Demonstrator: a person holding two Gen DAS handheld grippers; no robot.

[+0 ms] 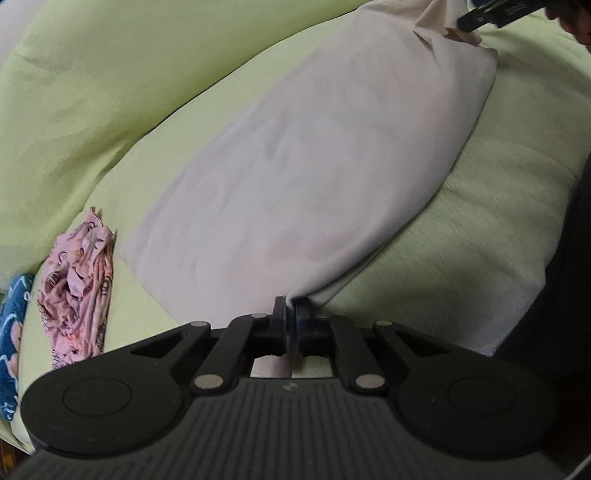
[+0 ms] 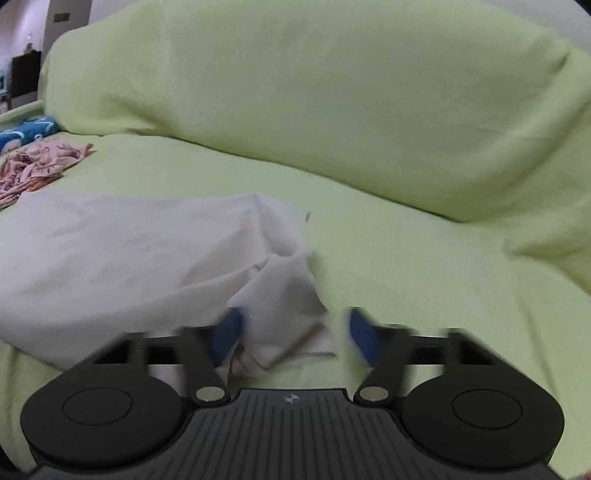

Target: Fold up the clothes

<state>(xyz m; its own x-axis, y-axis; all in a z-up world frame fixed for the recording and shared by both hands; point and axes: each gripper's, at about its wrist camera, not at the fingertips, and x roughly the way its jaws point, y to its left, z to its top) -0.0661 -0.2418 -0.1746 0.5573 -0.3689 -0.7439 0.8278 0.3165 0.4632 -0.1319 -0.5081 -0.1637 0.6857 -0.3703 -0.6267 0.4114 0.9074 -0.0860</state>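
Observation:
A pale beige cloth (image 1: 314, 166) lies spread flat on the green-covered sofa seat (image 1: 461, 240). My left gripper (image 1: 291, 308) is shut on the cloth's near corner, and the fabric pulls into a small peak at the pads. At the far corner, the right gripper's black fingers (image 1: 480, 16) sit against bunched fabric. In the right wrist view the beige cloth (image 2: 129, 251) runs off to the left. Its crumpled corner lies between the blue pads (image 2: 229, 332) of my right gripper (image 2: 295, 332), whose jaws stand apart without pressing on it.
A crumpled pink patterned garment (image 1: 77, 291) (image 2: 37, 162) and a blue patterned one (image 1: 11, 321) (image 2: 29, 129) lie at the left end of the seat. The green backrest cushion (image 2: 332, 92) rises behind. A person's dark clothing (image 1: 554, 258) borders the seat's right edge.

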